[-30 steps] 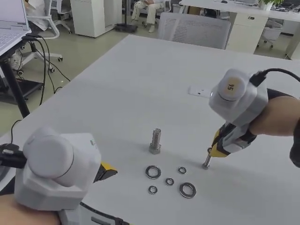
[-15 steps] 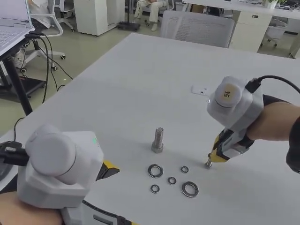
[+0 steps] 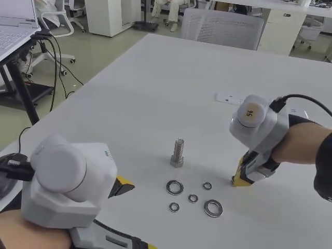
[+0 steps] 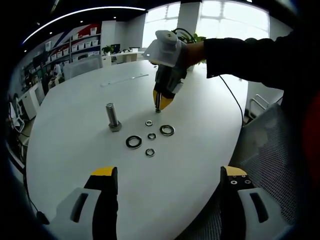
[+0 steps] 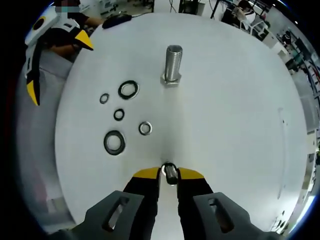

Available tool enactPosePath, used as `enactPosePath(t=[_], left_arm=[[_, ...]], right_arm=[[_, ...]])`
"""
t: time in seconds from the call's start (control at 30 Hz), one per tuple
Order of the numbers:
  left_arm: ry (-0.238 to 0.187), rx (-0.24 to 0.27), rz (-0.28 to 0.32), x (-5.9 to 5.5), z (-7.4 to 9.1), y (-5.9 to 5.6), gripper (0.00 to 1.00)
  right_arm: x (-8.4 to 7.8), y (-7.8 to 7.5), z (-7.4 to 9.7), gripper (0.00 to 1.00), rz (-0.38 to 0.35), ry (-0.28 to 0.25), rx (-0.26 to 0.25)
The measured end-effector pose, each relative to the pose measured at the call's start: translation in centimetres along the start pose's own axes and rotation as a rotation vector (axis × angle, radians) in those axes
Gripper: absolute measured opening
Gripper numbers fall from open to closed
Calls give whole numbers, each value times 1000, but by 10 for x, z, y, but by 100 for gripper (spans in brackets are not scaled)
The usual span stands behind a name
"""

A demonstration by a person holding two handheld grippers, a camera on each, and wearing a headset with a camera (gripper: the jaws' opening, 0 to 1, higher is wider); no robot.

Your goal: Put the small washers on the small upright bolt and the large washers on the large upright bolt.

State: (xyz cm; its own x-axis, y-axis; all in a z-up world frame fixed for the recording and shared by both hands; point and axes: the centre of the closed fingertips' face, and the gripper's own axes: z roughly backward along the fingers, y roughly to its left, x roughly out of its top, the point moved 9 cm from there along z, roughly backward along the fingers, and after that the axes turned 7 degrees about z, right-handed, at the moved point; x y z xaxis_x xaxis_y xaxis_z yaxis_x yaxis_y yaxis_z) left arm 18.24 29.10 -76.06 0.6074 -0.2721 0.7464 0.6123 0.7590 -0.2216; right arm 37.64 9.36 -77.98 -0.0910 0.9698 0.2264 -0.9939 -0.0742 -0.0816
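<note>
The white worktop (image 3: pixel 155 93) is stretching wide and bare on the far side of the parts, running out to a far edge where a grey chair (image 3: pixel 223 31) is sitting. On the left it is ending at an edge with floor and cables beyond. To the right and far right there is open surface as well.

The large bolt (image 3: pixel 177 153) is standing upright near the middle, with free room all around it. Just on its near side, two large washers (image 3: pixel 175 187) and three small washers (image 3: pixel 193 198) are lying flat in a loose cluster, each apart from the others.

The right gripper (image 5: pixel 171 176) is reaching in from the right, tips down close to the surface, just right of the cluster. Its jaws are pressing in on the small bolt (image 5: pixel 171 170), which is sitting between the yellow tips, well apart from the large bolt.

The left gripper (image 4: pixel 169 172) is hovering at the near left, by the near edge, its jaws standing spread wide with nothing between them and pointing towards the washers from some way off.
</note>
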Motion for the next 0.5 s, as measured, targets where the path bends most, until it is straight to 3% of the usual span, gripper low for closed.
enactPosePath(t=[0.5], left_arm=[[1,2,0,0,0,0,84]], right_arm=[[-5,3,-2,16,-6,0,12]])
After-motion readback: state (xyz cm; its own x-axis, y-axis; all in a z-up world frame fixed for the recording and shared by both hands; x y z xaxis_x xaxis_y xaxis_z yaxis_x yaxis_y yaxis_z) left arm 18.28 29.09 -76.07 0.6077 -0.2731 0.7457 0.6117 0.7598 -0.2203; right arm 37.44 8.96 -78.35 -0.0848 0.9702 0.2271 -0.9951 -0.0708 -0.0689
